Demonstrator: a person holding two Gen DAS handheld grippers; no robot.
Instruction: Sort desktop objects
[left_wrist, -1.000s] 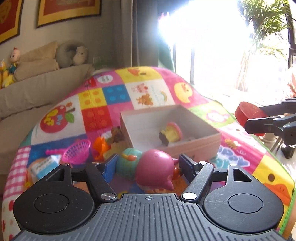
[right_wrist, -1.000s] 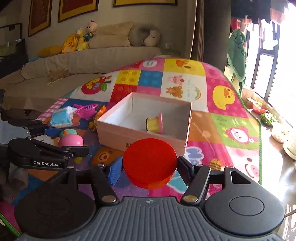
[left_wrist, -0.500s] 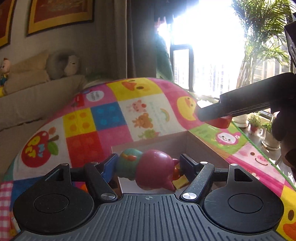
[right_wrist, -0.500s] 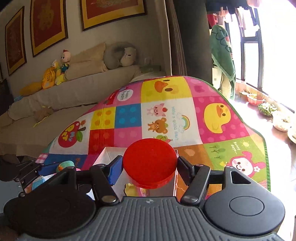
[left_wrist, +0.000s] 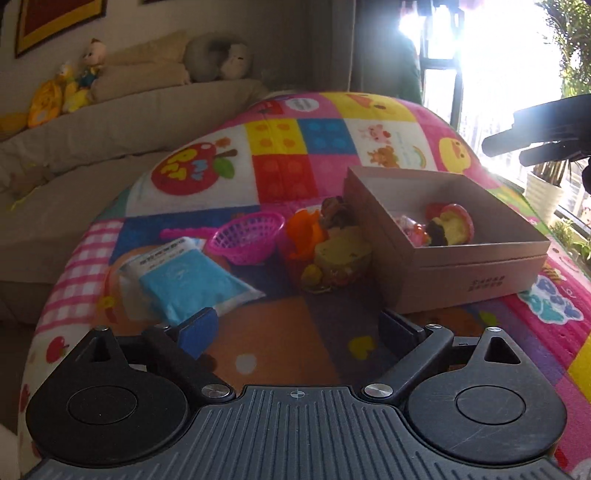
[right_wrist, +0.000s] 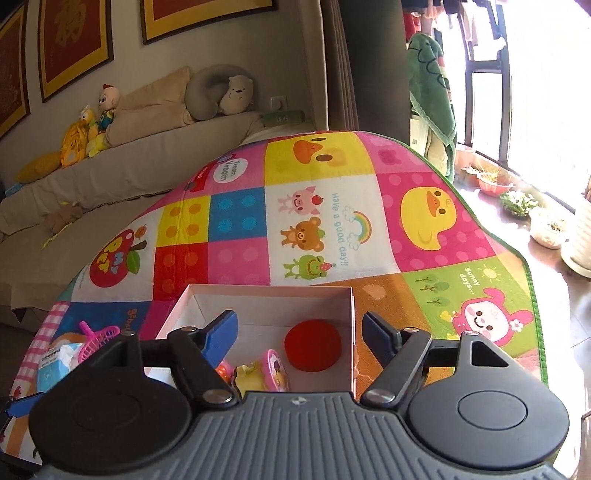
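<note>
Left gripper: my jaws are opening, nothing between them; it hovers over the mat just short of the box's near corner.
Right gripper: my jaws are opening, empty; it hangs above the box's near edge.
Box: open cardboard, sitting on the play mat.
Red disc: lying flat on the box floor, by the right wall.
Yellow-pink toy: inside the box, just left of the disc.
Pink basket: on the mat, left of the box.
Blue packet: left of the box, beyond the basket, nearer me.
Orange toy: in a small heap touching the box's left wall.
</note>
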